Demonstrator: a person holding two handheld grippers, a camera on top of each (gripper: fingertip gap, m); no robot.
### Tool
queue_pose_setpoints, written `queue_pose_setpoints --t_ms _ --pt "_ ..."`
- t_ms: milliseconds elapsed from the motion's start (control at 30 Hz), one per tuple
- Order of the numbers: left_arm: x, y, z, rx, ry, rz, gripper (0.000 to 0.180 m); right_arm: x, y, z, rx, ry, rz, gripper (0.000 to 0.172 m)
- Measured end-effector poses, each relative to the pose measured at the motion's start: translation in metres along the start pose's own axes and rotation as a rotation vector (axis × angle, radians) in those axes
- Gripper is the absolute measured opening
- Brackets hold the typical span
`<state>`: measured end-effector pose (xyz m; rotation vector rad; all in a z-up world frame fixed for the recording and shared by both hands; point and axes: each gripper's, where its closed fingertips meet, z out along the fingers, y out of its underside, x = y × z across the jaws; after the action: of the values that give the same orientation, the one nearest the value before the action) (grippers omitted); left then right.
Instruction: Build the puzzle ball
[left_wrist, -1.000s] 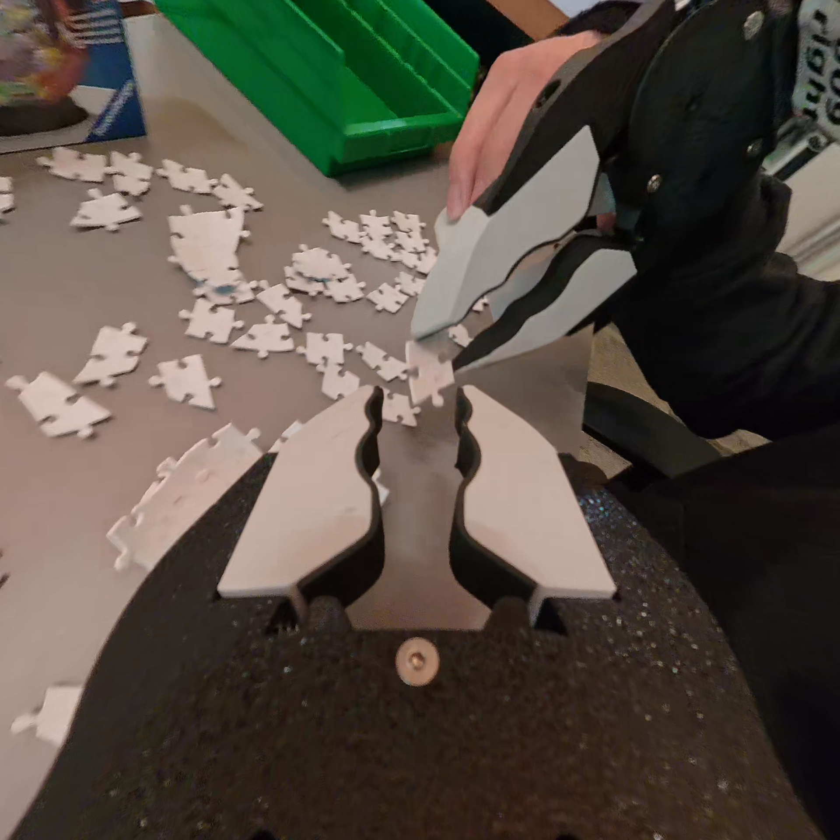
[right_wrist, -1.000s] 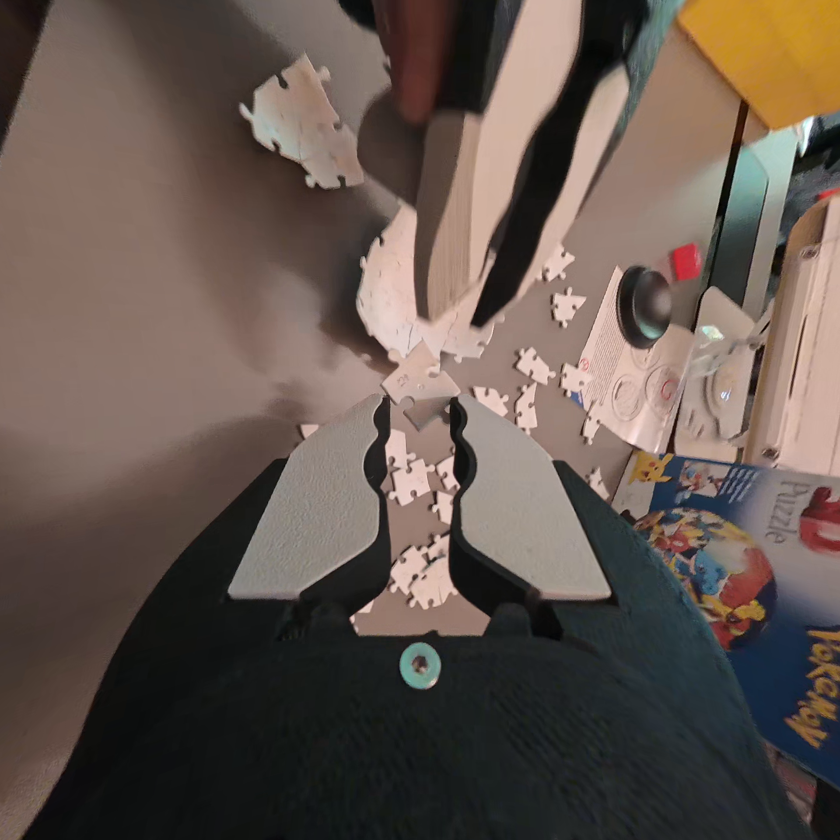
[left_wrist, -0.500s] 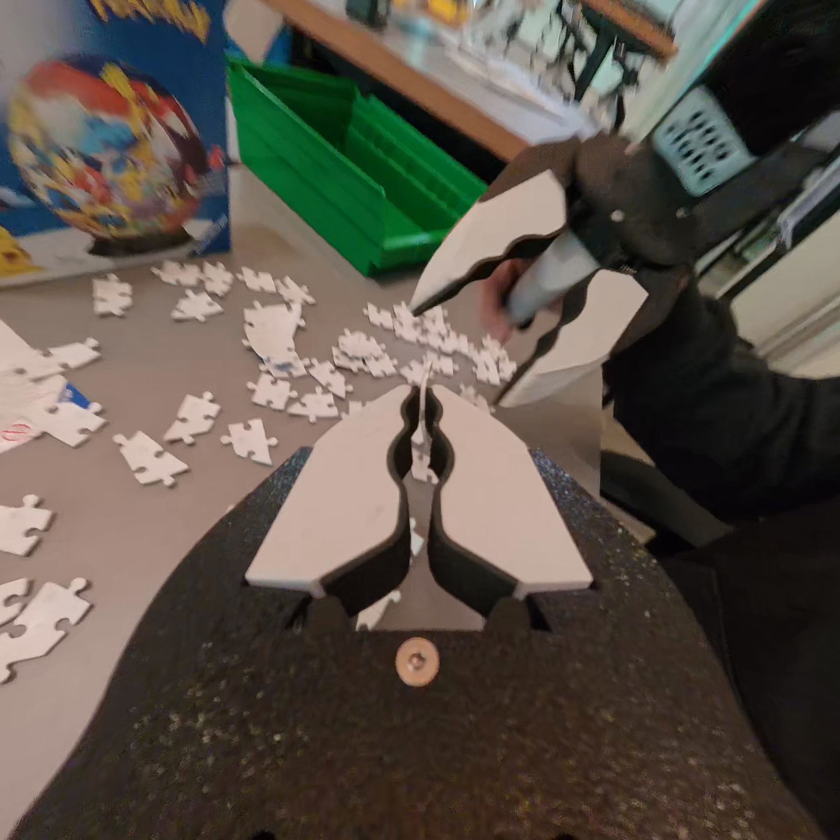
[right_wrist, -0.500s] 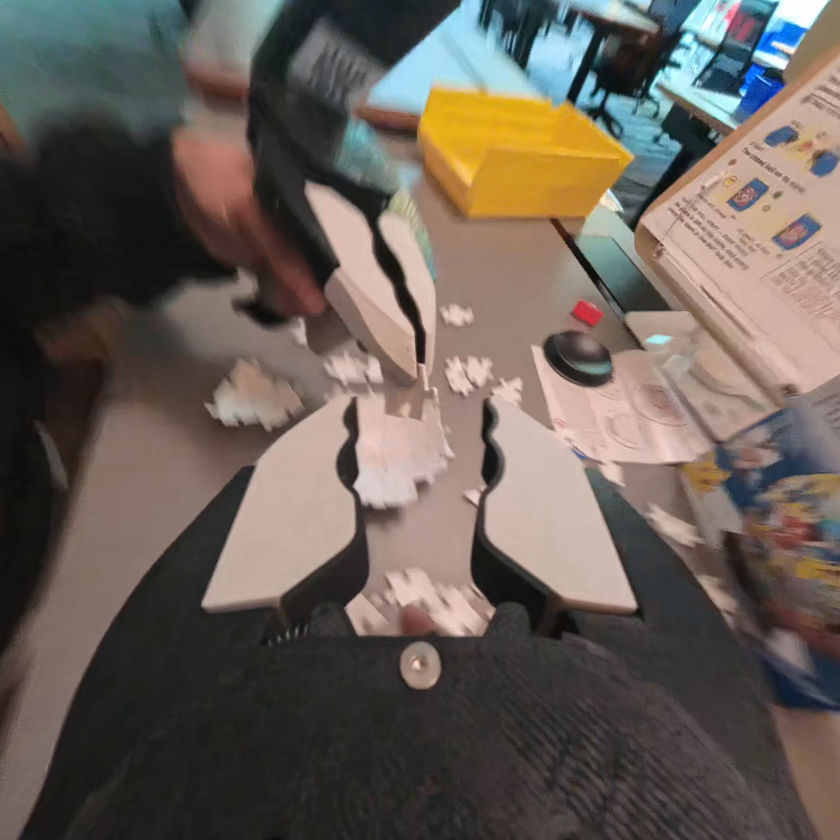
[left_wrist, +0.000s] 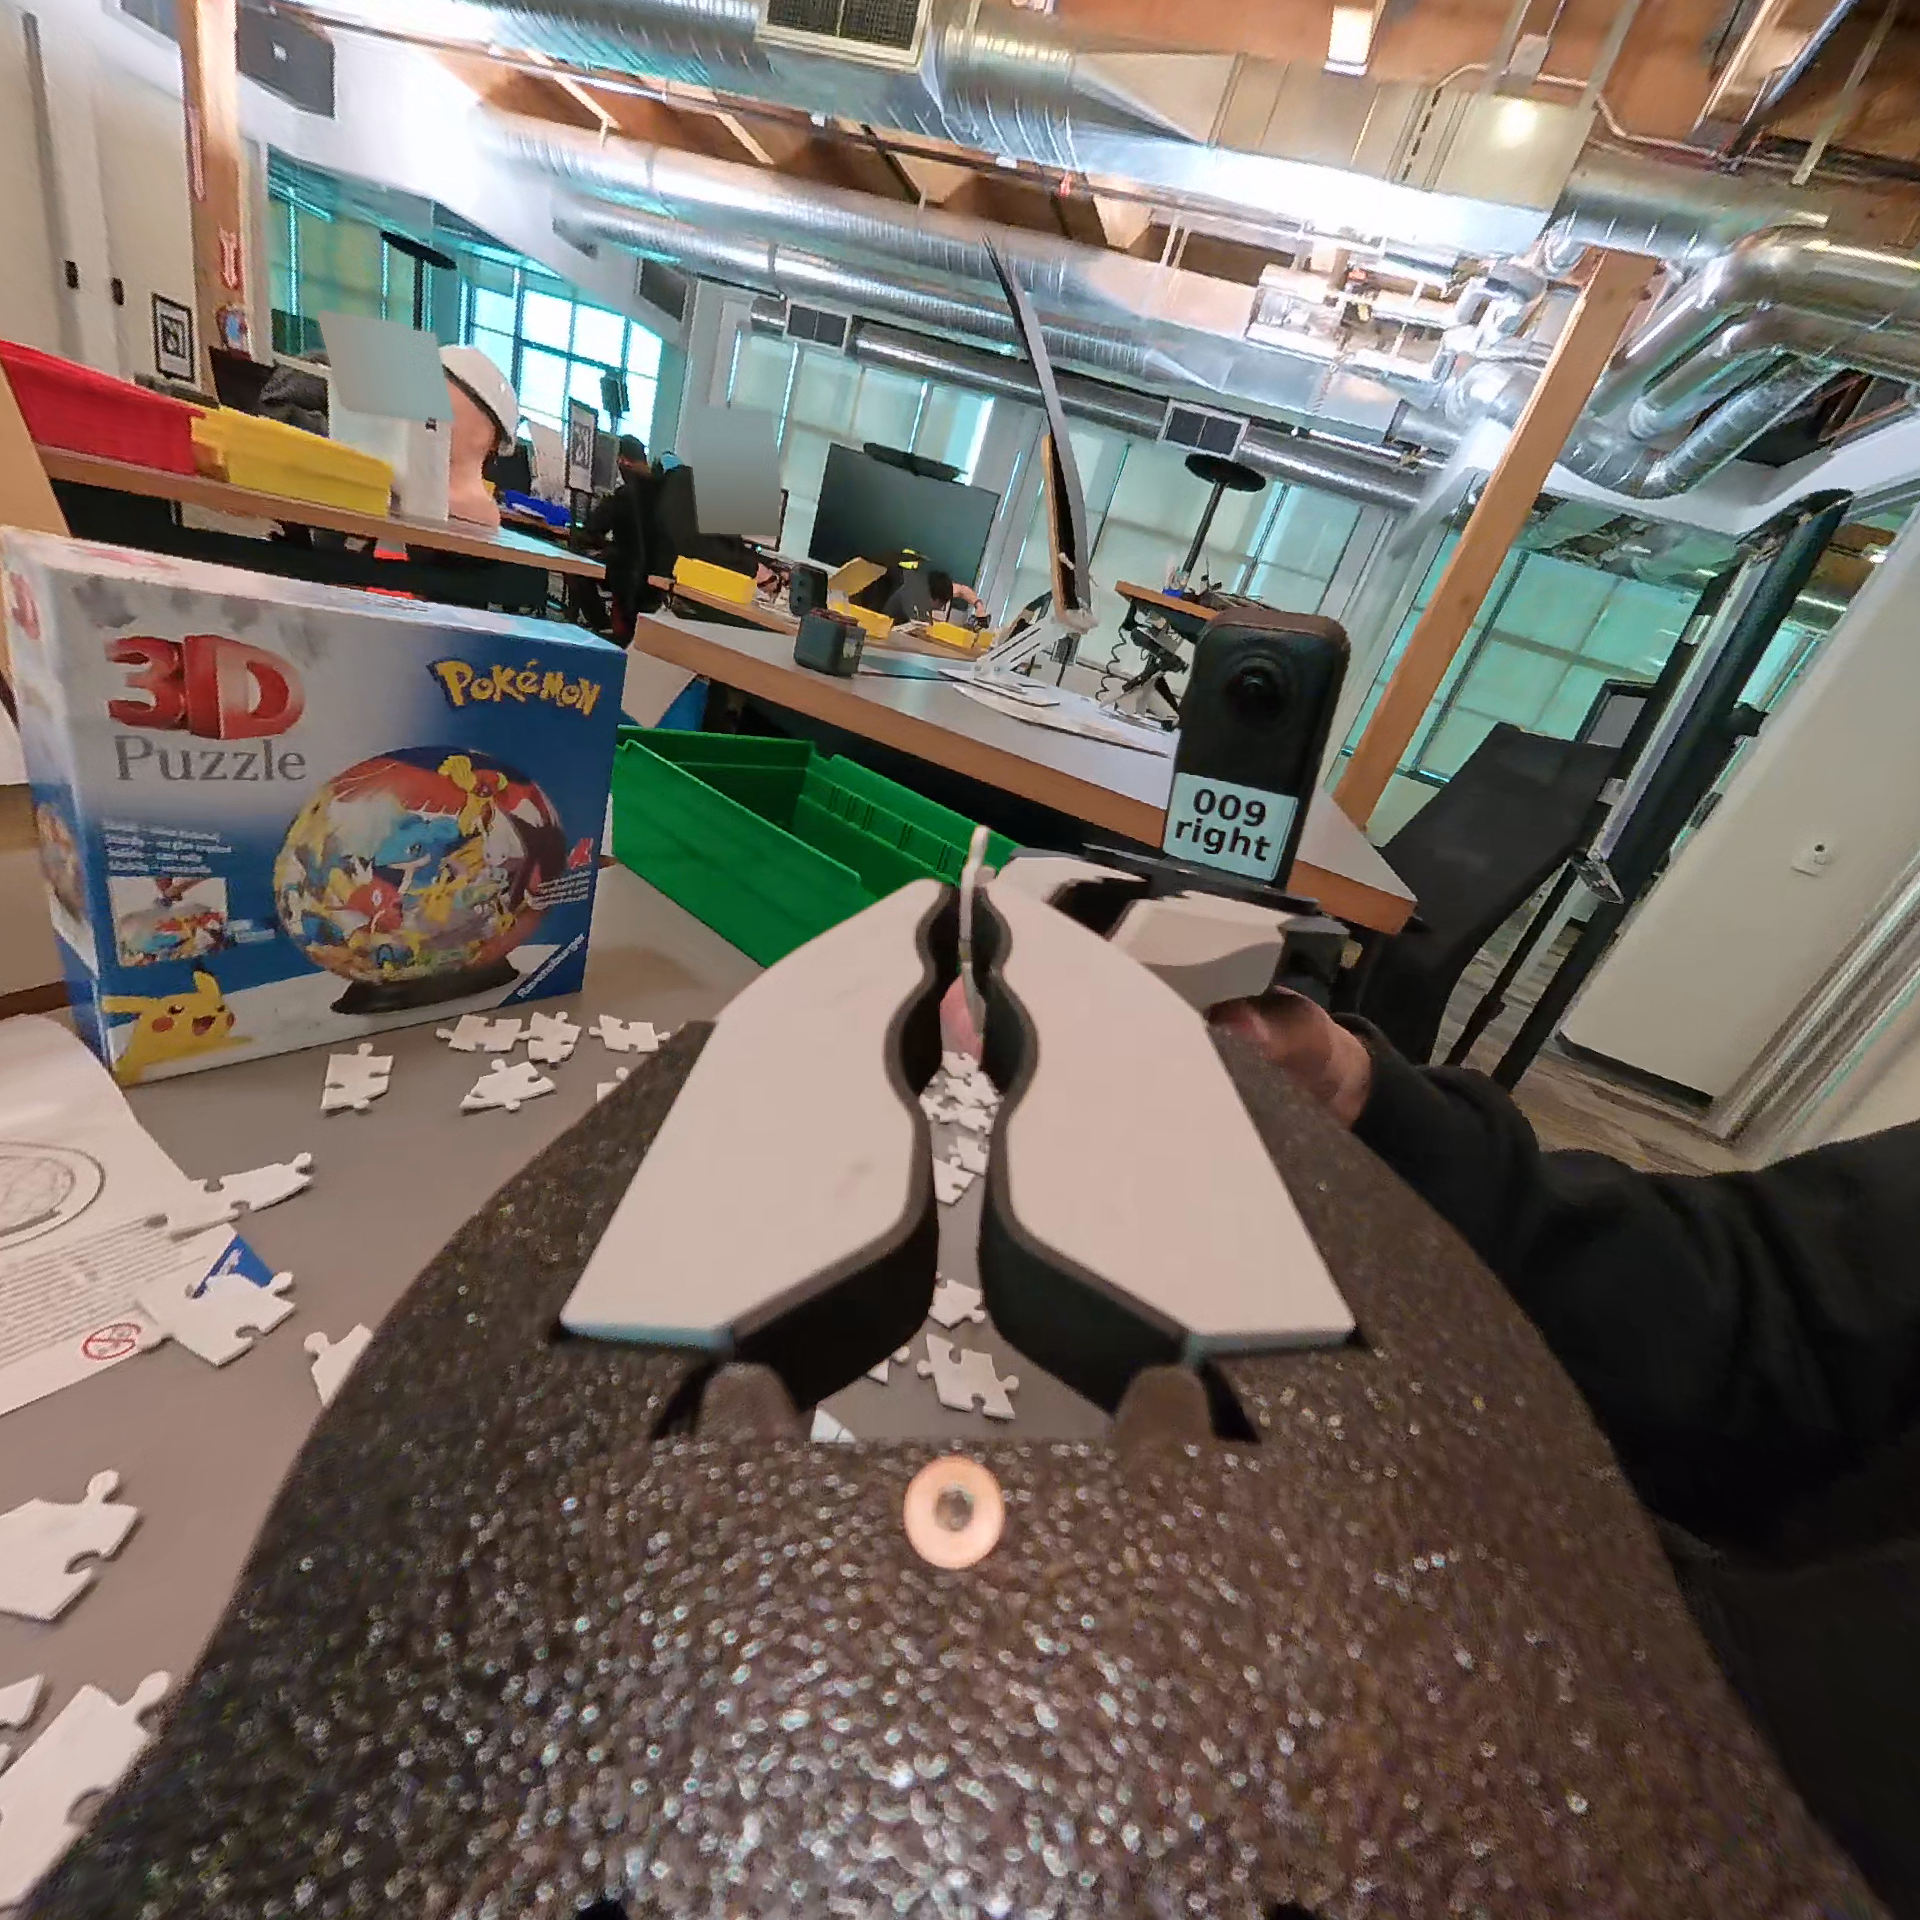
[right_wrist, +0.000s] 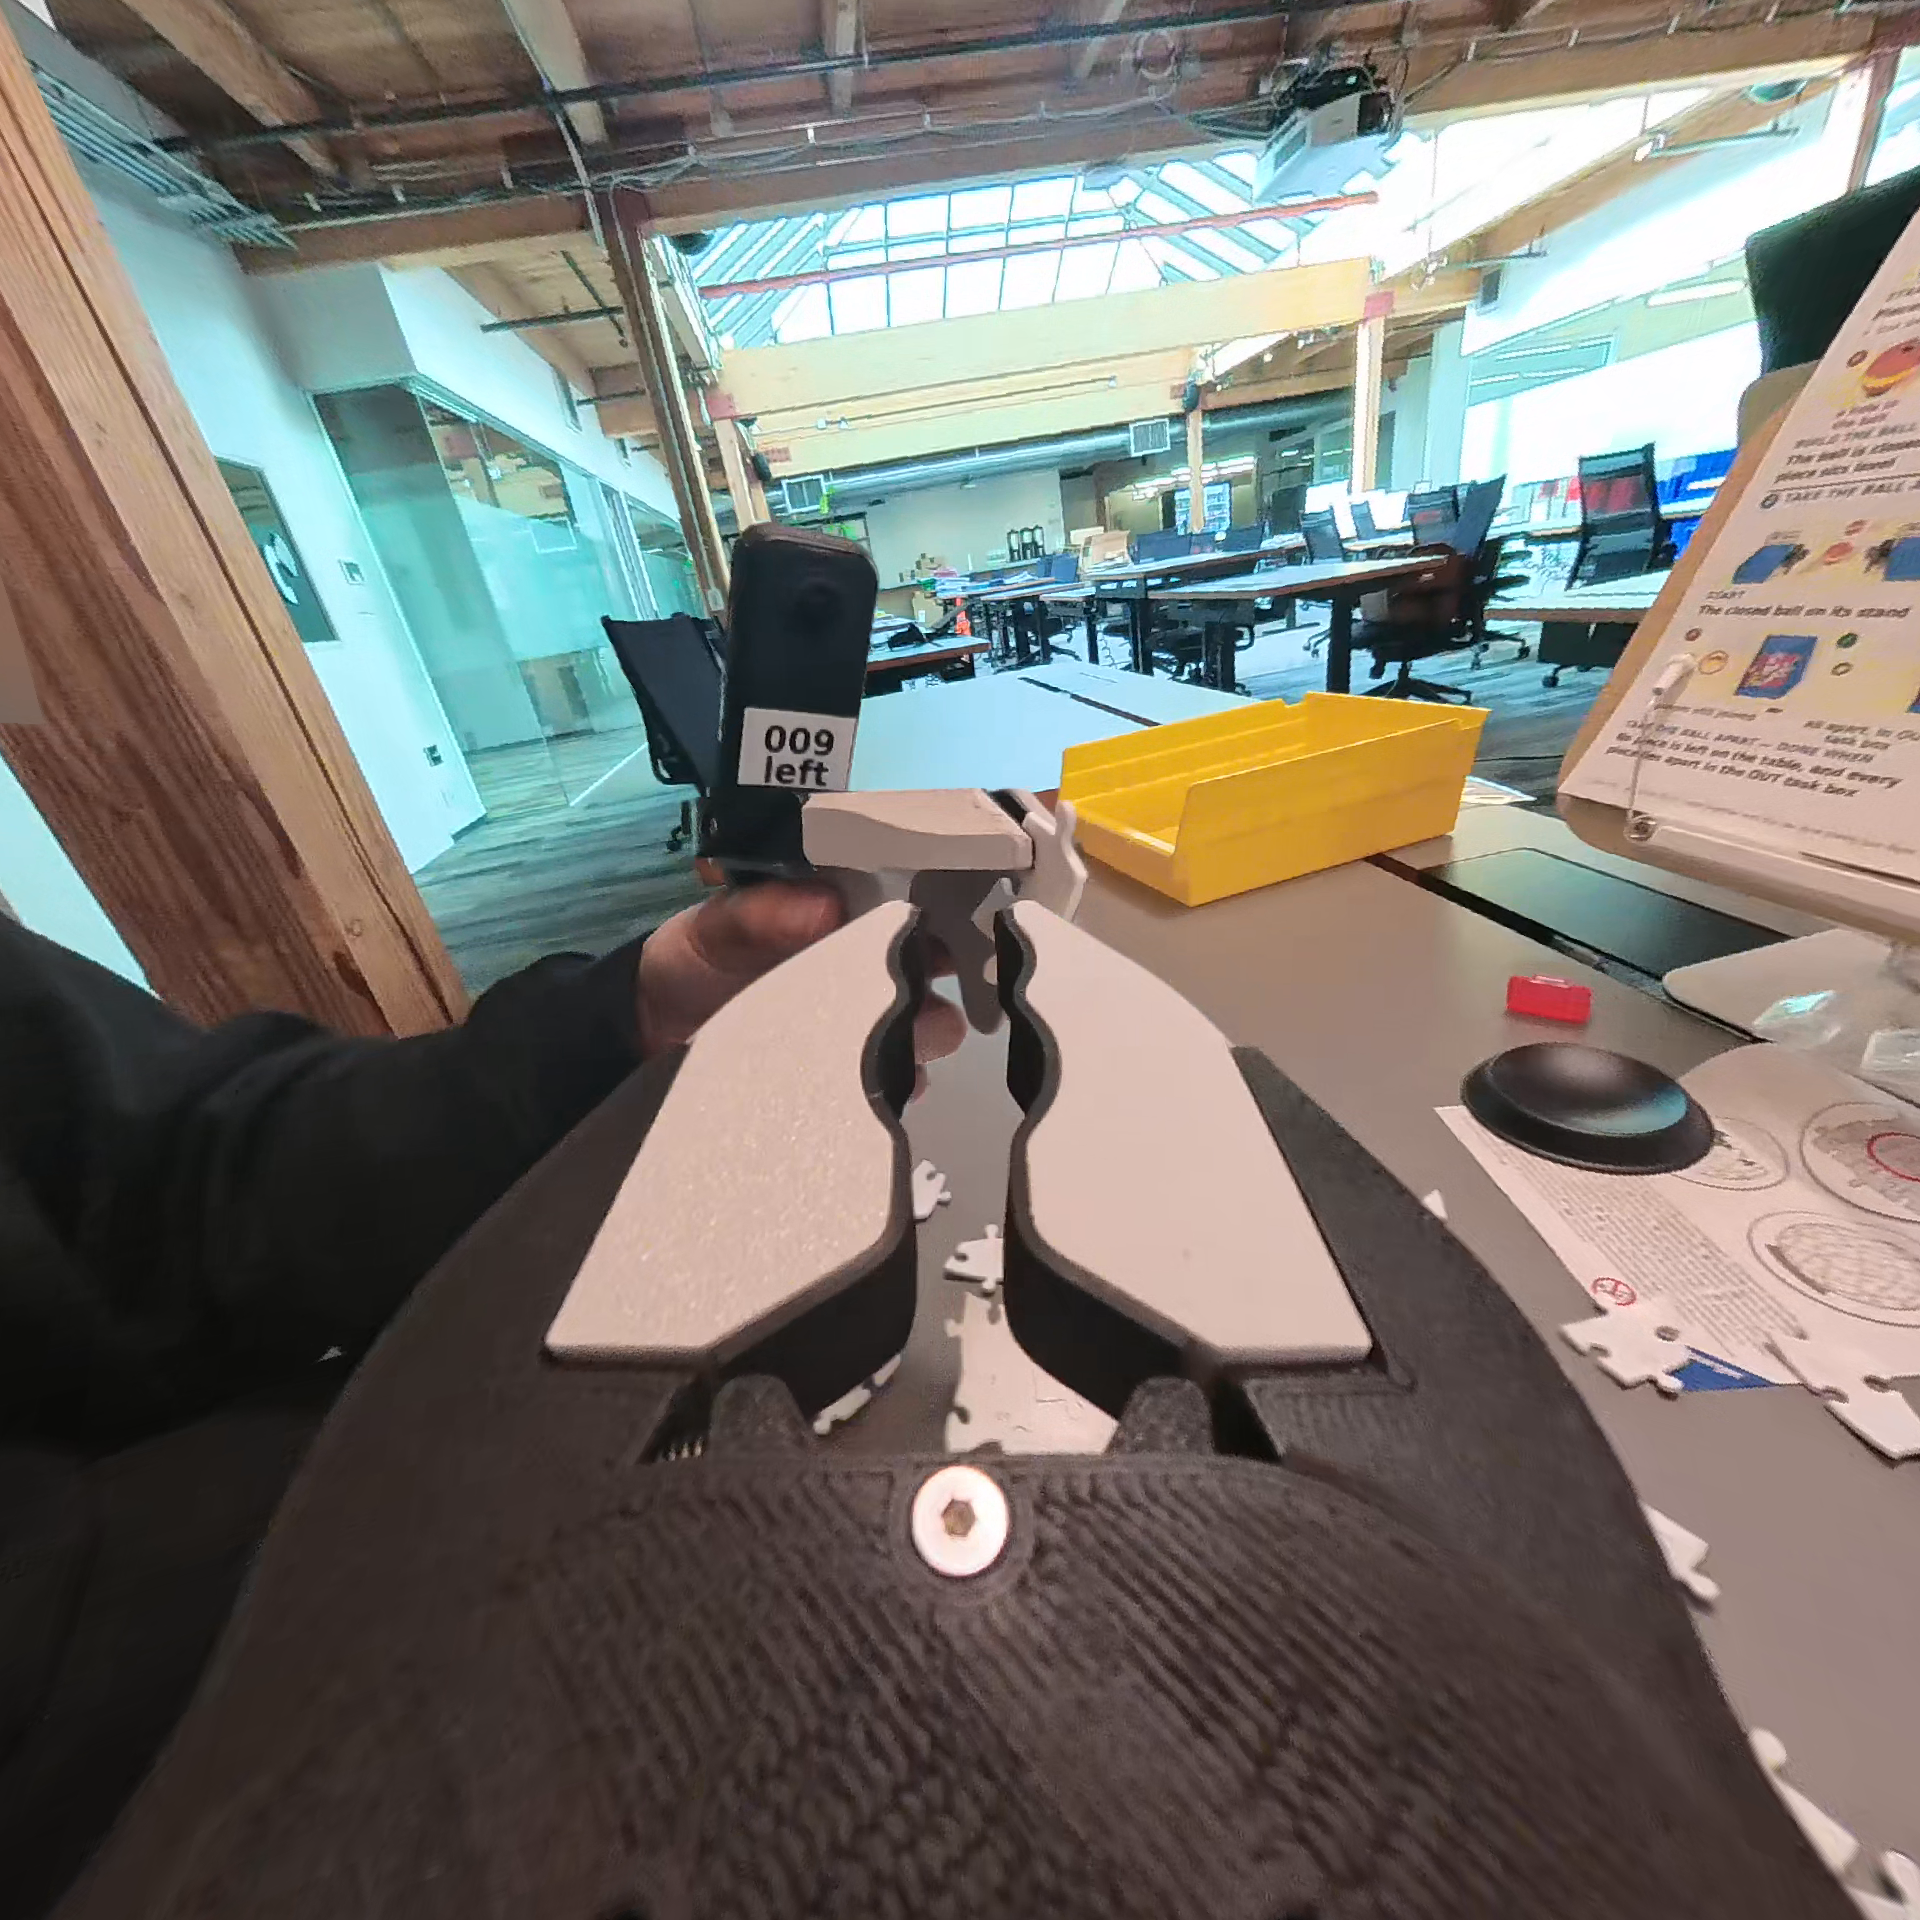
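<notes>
Both grippers raised off table since prior frame. Left gripper (left_wrist: 971, 894) pinches a white puzzle piece (left_wrist: 974, 914) edge-on, above the green bin (left_wrist: 748, 821). Right gripper (right_wrist: 961, 920) narrowed (nothing visibly clamped), near yellow bin (right_wrist: 1268, 790).

Ahead and left of the left gripper (left_wrist: 971, 883), a blue puzzle box (left_wrist: 312, 810) standing upright, with a green bin (left_wrist: 748, 821) just beyond the fingertips. Ahead and right of the right gripper (right_wrist: 956, 914), a yellow bin (right_wrist: 1268, 800). Nearer on that side, a small red block (right_wrist: 1548, 997), a black round stand (right_wrist: 1584, 1107) and a printed sheet (right_wrist: 1714, 1247).
</notes>
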<state>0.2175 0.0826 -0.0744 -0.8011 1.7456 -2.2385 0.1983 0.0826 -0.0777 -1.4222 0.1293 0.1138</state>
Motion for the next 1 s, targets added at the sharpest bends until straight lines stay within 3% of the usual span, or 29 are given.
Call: queue_pose_setpoints --t_ms 300,400,500,633,800,1000 --pt "0.003 -0.001 -0.006 0.029 0.013 0.006 0.001 0.013 -0.001 -0.005 0.033 0.061 0.081 0.025" --pt "0.008 0.005 -0.002 -0.01 0.034 0.028 0.001 0.008 0.005 0.001 -0.012 0.033 0.059 0.008" --pt "0.008 0.01 -0.002 -0.039 0.044 0.042 0.003 0.008 0.009 0.002 -0.06 0.036 0.01 0.002" --pt "-0.001 0.025 -0.006 -0.184 0.016 0.101 0.008 0.012 0.024 -0.003 -0.185 0.057 -0.005 0.002" --pt "-0.005 0.043 -0.005 -0.374 0.06 0.234 0.002 0.018 0.038 -0.008 -0.28 0.062 -0.001 0.002" --pt "-0.016 0.05 0.007 -0.421 0.155 0.152 0.001 0.036 0.039 -0.014 -0.292 0.093 0.016 0.003"
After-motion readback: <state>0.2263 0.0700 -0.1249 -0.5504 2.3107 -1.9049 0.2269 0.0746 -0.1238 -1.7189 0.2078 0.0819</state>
